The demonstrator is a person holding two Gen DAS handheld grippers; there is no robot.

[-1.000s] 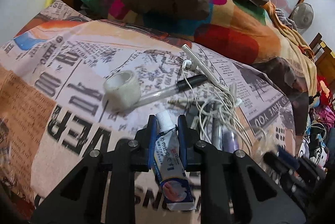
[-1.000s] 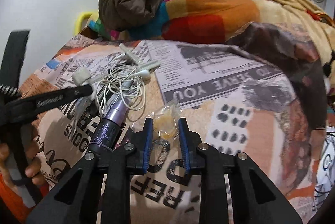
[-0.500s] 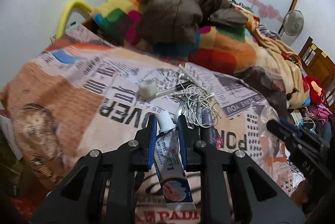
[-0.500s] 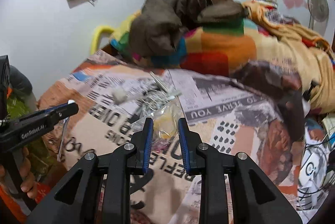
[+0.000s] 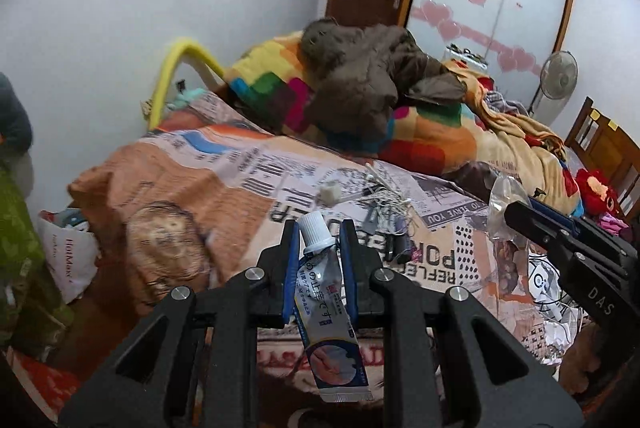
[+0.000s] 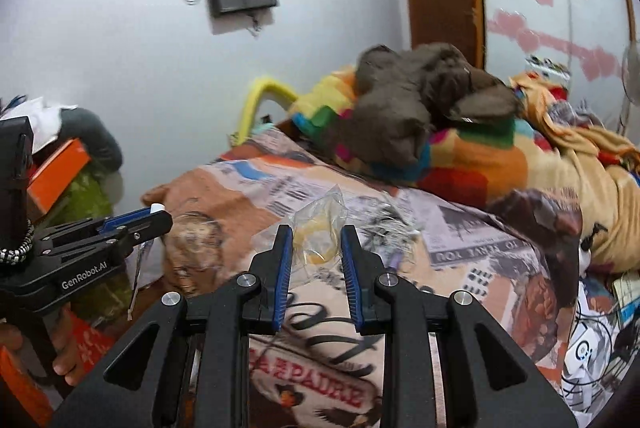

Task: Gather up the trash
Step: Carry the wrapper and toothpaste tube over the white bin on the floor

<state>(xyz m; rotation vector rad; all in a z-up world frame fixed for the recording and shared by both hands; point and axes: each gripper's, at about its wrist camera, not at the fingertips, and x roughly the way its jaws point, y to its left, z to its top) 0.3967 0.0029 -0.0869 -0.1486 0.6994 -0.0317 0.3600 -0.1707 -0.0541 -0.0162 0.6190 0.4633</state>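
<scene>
My left gripper (image 5: 318,240) is shut on a white and blue tube (image 5: 326,304) with a white cap; the tube hangs between the fingers, lifted well above the bed. My right gripper (image 6: 316,248) is shut on a clear plastic wrapper (image 6: 316,228) with something yellow inside, also raised above the bed. The right gripper shows at the right of the left wrist view (image 5: 560,244), the wrapper (image 5: 504,208) at its tip. The left gripper shows at the left of the right wrist view (image 6: 132,224).
On the newsprint bedspread (image 5: 224,188) lie a tape roll (image 5: 330,192), tangled white earphone cables (image 5: 386,196) and dark tubes (image 5: 394,248). A brown jacket (image 5: 360,84) sits on a colourful blanket. A white bag (image 5: 68,260) stands on the floor at left.
Both grippers have risen and pulled back from the bed with their items held; the bedspread and the clutter on it now look farther away.
</scene>
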